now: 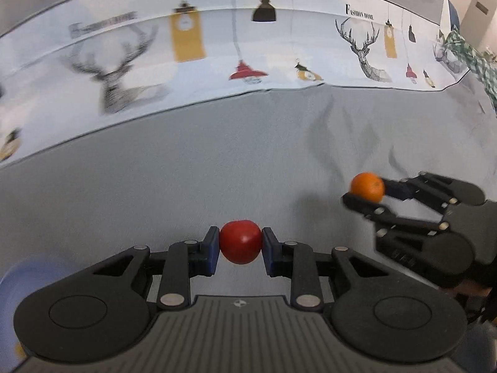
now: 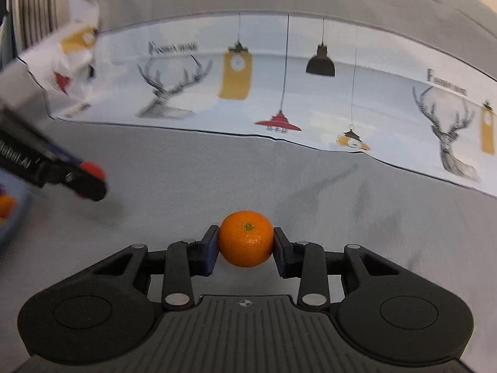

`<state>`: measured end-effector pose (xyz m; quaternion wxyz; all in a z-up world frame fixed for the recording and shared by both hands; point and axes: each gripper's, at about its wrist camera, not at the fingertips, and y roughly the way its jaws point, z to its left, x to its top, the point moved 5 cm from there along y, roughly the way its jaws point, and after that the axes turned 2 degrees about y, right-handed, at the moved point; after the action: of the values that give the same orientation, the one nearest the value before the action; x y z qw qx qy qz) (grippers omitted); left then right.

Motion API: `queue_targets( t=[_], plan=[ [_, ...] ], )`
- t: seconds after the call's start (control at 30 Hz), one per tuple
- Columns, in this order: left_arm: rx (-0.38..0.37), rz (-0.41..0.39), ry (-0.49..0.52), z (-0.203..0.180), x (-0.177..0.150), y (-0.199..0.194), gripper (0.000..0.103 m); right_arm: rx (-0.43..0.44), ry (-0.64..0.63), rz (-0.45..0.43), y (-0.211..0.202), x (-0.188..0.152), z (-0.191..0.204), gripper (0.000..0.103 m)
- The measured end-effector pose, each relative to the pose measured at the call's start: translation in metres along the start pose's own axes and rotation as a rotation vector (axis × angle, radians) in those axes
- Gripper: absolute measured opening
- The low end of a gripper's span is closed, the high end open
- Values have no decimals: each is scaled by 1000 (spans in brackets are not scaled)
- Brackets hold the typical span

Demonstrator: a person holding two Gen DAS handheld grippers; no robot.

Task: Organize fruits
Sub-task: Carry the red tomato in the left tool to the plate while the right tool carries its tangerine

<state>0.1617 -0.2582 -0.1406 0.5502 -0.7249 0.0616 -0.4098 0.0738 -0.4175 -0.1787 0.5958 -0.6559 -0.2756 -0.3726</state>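
Holding one fruit in each tool, you are midway through the sorting, judged from what lies in view. Your left gripper (image 1: 240, 244) is closed on a red apple (image 1: 240, 241), the blue pads (image 1: 212, 250) pressing its two sides, and the fruit hangs clear of the grey cloth (image 1: 186, 186) that covers the table. Your right gripper (image 2: 246, 245) is closed on an orange (image 2: 246, 238), stem end facing the camera, likewise lifted off the cloth. In the left wrist view the orange sits to the right of the apple, well apart from it; in the right wrist view the apple shows only as a red edge at the tip of the left tool.

Neither fruit is yet placed. A blue container (image 2: 12, 217) sits at the far left edge of the right wrist view, just beside and below the left tool. Its shape is cut off by the frame and blurred. It holds at least one orange-coloured fruit (image 2: 6, 206) and a touch of red above that; how many pieces lie inside cannot be told. A pale blue blur at the lower left of the left wrist view may be the same container. No loose fruit shows on the cloth, so these two may be the last, though much of the table lies out of frame. A printed sheet (image 1: 279, 46) with stags and lamps lies beyond.
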Motion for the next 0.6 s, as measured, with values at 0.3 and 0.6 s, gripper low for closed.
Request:
queue_targets(
  t=[0.3, 0.6],
  plan=[
    [114, -55, -41, 32, -86, -123, 32, 82, 20, -23, -111, -8, 103, 38],
    [164, -145, -100, 48, -152, -211, 31, 264, -14, 7, -179, -13, 212, 38]
  ],
)
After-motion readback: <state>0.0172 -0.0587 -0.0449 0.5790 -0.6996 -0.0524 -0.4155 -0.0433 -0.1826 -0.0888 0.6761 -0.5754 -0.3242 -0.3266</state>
